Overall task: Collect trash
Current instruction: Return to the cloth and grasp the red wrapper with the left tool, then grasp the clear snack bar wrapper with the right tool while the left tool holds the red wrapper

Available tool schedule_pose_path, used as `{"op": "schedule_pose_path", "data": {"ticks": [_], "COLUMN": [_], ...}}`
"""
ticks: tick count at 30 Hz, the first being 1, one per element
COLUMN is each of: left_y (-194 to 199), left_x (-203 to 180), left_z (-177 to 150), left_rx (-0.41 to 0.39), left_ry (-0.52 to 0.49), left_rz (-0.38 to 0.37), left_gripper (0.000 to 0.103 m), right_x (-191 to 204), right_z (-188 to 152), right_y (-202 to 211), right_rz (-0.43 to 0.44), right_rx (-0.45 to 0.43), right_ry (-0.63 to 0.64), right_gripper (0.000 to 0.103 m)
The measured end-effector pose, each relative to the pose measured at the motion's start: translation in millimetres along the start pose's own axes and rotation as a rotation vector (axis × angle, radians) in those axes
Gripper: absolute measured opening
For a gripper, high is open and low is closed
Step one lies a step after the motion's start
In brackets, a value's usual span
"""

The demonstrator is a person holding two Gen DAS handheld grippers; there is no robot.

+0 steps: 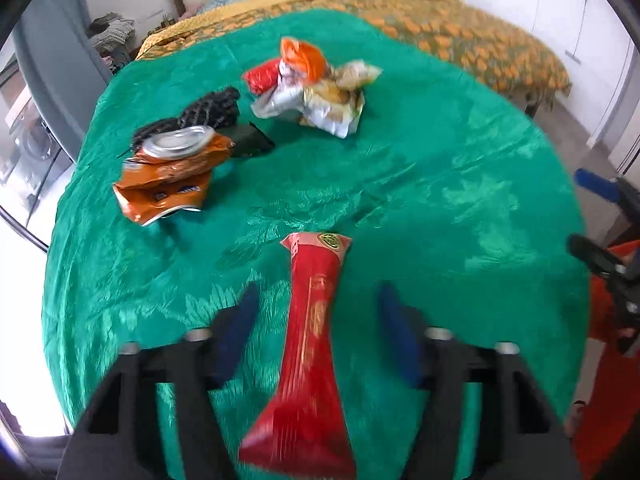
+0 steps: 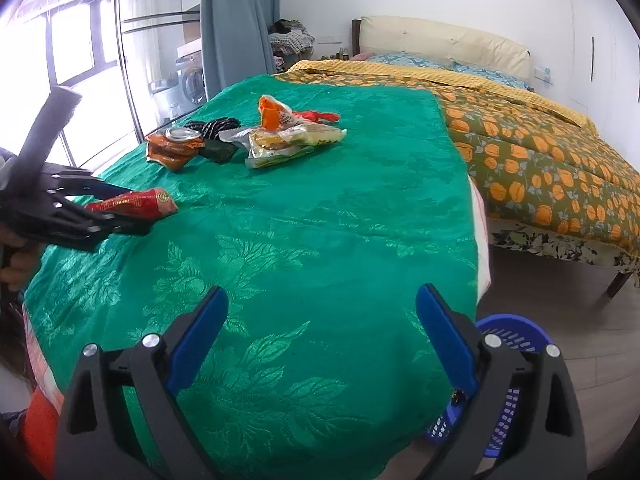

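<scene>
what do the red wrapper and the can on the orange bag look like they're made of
Red wrapper: probably plastic or foil film, glossy, creased, pinched at the waist. Can: looks like metal, likely aluminium, with a shiny silver top. Orange bag: glossy crinkled film too.

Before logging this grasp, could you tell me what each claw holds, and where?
Nothing: the left claw is open around the red wrapper, not touching it; the right claw is open and empty.

Left wrist view looks down close over the green cloth (image 1: pixel 400 168), bed (image 1: pixel 460 28) at 12 o'clock. Right wrist view sits lower and farther back, bed at 2 o'clock. Both share the cloth.
</scene>
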State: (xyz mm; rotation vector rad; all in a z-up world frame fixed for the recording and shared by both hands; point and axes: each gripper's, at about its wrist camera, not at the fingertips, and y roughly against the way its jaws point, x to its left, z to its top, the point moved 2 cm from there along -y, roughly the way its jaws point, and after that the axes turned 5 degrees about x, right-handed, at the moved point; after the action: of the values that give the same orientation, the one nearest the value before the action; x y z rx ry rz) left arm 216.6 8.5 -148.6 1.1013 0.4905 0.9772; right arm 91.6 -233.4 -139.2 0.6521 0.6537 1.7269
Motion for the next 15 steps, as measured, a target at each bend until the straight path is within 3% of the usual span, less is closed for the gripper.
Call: {"op": "schedule_pose_path", "data": {"ticks": [2,5,7,9,10,11,12,15], "left_y": [-4.1,2.3,2.9,2.8,3.5,2.8,1.6,-1.1], "left_x": [6.3,25.6,28.5,24.4,21.1,17.8,16.4,18.2], "left_z": [-2.1,-15.0,-25.4,-33.9,-36.0,-37.0,-36.5,-37.5], "left_rx": [-0.009,-0.064,-0.083,-0.1,-0.108,-0.107,-0.105,-0.109], "left_ry": [0.064,0.257,0.309,0.297,0.278,0.256,0.242,0.243], "left_rz": [-0.022,-0.033,-0.046,-0.062,-0.053,-0.029,-0.012,0.005], "left_gripper": [0.019,0.018,0.022,0.045,0.052,0.066,0.074,0.083], "right_x": [0.3,-1.9,-4.1,-7.7,-9.9,-13.5,-15.3,-22.6], "right_z": [-0.2,1.8,7.3,19.0,25.5,37.9,45.5,86.3], "right_y": [-0.1,1.0,-3.5,-11.8,-15.5,-22.1,-26.9,-48.9], "right_rz": [-0.004,0.0,0.0,-0.007,-0.006,0.0,0.005,0.034], "right_rx": [0.002,0.006,0.029,0.054,0.062,0.077,0.087,0.119], "right_ry": [0.004,-0.003,-0.005,-0.012,-0.022,-0.043,-0.058,-0.137], "right_gripper": [0.092,0.092,0.092,0.092,0.092,0.092,0.092,0.092]}}
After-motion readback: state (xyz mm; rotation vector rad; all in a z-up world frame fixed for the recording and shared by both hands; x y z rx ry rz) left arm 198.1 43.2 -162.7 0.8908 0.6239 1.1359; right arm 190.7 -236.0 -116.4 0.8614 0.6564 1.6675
